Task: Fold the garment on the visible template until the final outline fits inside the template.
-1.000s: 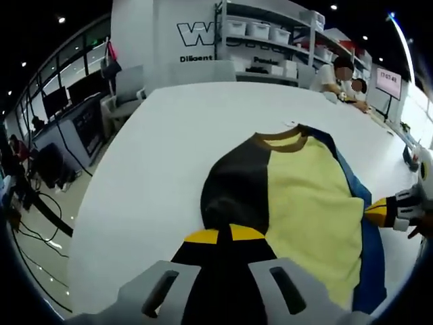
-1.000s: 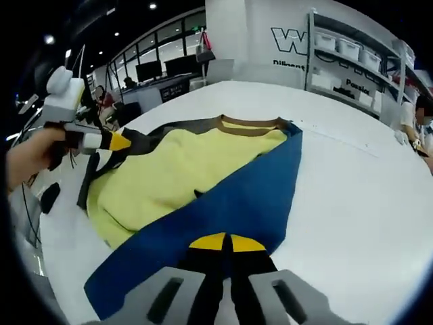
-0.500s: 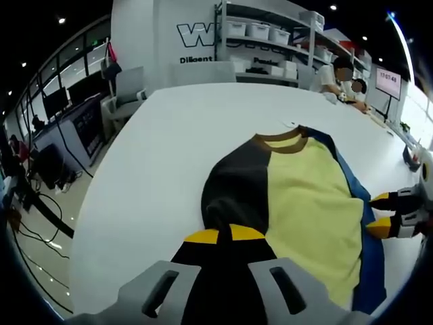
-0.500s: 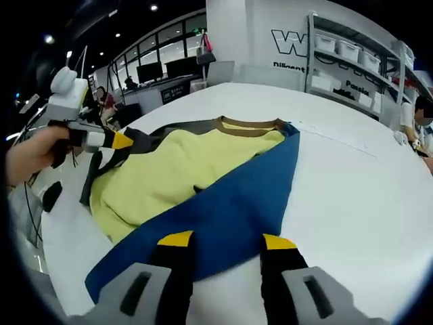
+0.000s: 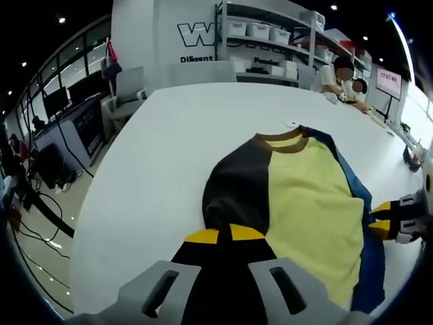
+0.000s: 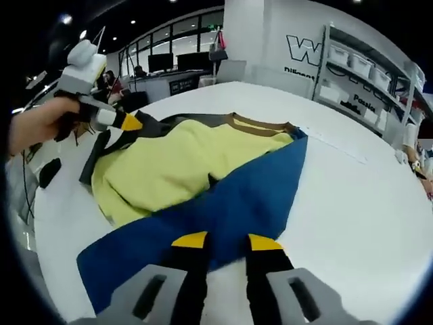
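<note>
Left gripper (image 5: 224,235) has its yellow-tipped jaws pressed together on the dark near edge of the shirt (image 5: 298,203), pinching the black cloth between them. That same gripper appears at the far left of the right gripper view (image 6: 128,122), carried by a hand (image 6: 37,125), with its tip at the shirt's dark side.

Right gripper (image 6: 225,240) has its jaws a little apart, resting at the near edge of the blue panel; the blue cloth seems to lie between and under the tips, though whether they touch it is hard to judge. From the left gripper view it comes in at the right edge (image 5: 382,220), tips separated, beside the blue side of the shirt.

The shirt lies spread on the white table (image 5: 155,149), with a black part on the left, a yellow middle, a blue part on the right and a brown collar (image 6: 260,124) at the far end. Shelves with bins (image 5: 270,34) stand beyond the table.
</note>
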Tool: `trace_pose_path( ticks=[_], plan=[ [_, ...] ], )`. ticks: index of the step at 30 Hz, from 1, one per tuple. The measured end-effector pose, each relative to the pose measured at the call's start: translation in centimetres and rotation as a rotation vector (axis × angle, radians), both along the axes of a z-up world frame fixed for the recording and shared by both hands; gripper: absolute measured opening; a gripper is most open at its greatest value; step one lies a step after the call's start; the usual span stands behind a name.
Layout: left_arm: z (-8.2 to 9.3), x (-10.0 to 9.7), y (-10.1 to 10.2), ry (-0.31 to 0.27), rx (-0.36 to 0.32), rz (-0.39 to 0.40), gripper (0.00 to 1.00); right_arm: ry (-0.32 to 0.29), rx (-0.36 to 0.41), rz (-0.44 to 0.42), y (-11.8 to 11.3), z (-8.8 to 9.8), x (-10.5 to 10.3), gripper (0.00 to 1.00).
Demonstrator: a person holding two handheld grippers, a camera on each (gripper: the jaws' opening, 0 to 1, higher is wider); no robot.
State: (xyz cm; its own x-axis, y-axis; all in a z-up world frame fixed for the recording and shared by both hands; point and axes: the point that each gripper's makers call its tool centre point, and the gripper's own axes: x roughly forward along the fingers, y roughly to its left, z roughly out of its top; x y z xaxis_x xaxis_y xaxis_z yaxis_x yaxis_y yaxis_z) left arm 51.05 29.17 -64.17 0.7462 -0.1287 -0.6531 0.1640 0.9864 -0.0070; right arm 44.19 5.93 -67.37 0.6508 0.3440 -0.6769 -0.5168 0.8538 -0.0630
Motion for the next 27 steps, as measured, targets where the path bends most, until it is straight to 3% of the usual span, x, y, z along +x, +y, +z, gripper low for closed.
trace_pose_path(
  ticks=[6,10,12,21,27],
  plan=[
    [0.0,0.2,0.5,-0.001,0.016,0.001,0.02,0.029,0.046,-0.022,-0.8,0.5,-0.3,0.00],
    [0.2,0.6,0.9,-0.003,0.036,-0.006,0.02,0.012,0.045,-0.032,-2.1,1.3,-0.2,0.00],
    [0.5,0.9,1.1,-0.010,0.037,-0.008,0.02,-0.017,0.009,-0.044,-3.9,1.8,0.2,0.00],
    [0.2,1.4,2.1,-0.004,0.061,-0.004,0.02,-0.040,-0.090,-0.109,-9.9,2.3,2.4,0.00],
    [-0.3,1.9,3.4,0.006,0.090,0.006,0.02,-0.001,-0.104,-0.145,-13.3,1.8,3.4,0.00]
  ],
)
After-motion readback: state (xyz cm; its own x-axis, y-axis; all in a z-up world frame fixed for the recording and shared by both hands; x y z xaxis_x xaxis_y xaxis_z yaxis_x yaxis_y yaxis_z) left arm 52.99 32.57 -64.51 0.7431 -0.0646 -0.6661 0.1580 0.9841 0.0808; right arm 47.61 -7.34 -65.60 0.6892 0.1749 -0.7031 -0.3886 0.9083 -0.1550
